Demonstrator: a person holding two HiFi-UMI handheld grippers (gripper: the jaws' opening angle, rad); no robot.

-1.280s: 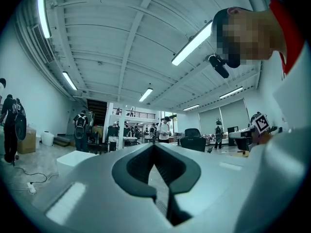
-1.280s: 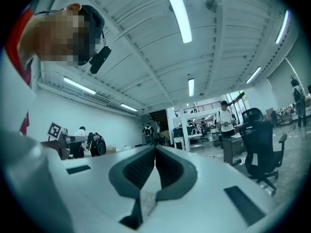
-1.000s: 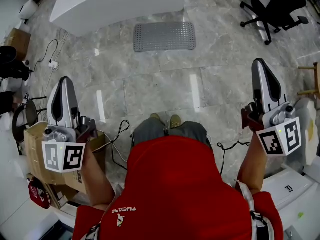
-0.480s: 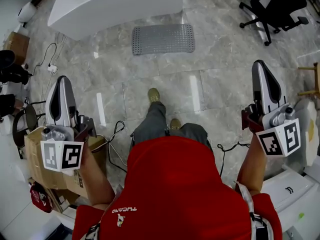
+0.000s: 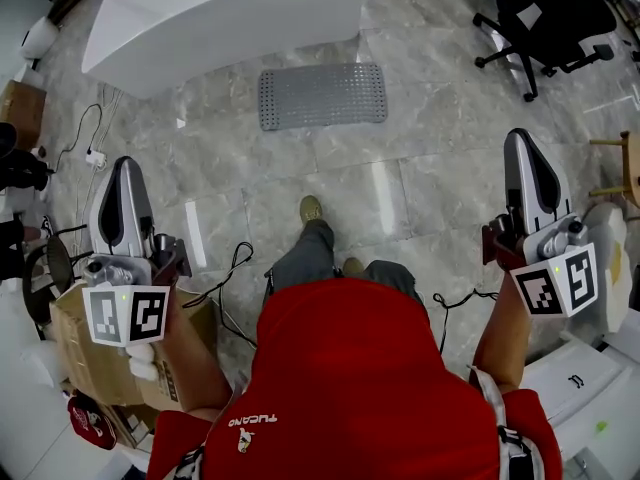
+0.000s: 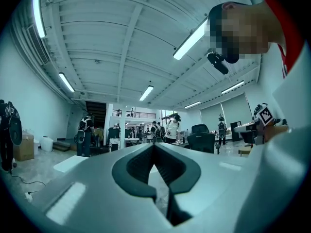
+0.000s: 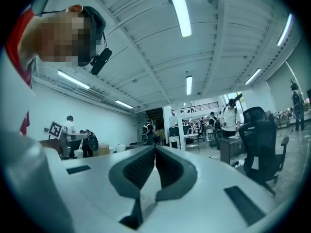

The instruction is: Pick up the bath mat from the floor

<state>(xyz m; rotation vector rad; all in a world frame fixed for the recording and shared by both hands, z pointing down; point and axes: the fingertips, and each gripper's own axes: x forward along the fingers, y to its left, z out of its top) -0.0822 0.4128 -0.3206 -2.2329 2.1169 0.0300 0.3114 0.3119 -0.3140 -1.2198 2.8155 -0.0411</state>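
A grey perforated bath mat (image 5: pixel 322 95) lies flat on the marble floor in the head view, just in front of a white bathtub (image 5: pixel 225 13). My left gripper (image 5: pixel 120 173) is held level at the left, shut and empty, well short of the mat. My right gripper (image 5: pixel 521 148) is held level at the right, also shut with nothing in it. In the left gripper view the left gripper (image 6: pixel 154 145) has its tips together, and in the right gripper view the right gripper (image 7: pixel 155 147) does too. Neither gripper view shows the mat. One foot (image 5: pixel 311 209) is stepped forward toward the mat.
A black office chair (image 5: pixel 545 18) stands at the far right. Cardboard boxes (image 5: pixel 75 353) and cables (image 5: pixel 225 278) lie at the left by my leg. A white unit (image 5: pixel 585 388) sits at the lower right. People and desks fill the background of both gripper views.
The person has stepped forward with one foot, and both grippers have come along with the body toward the mat. Both stay shut.
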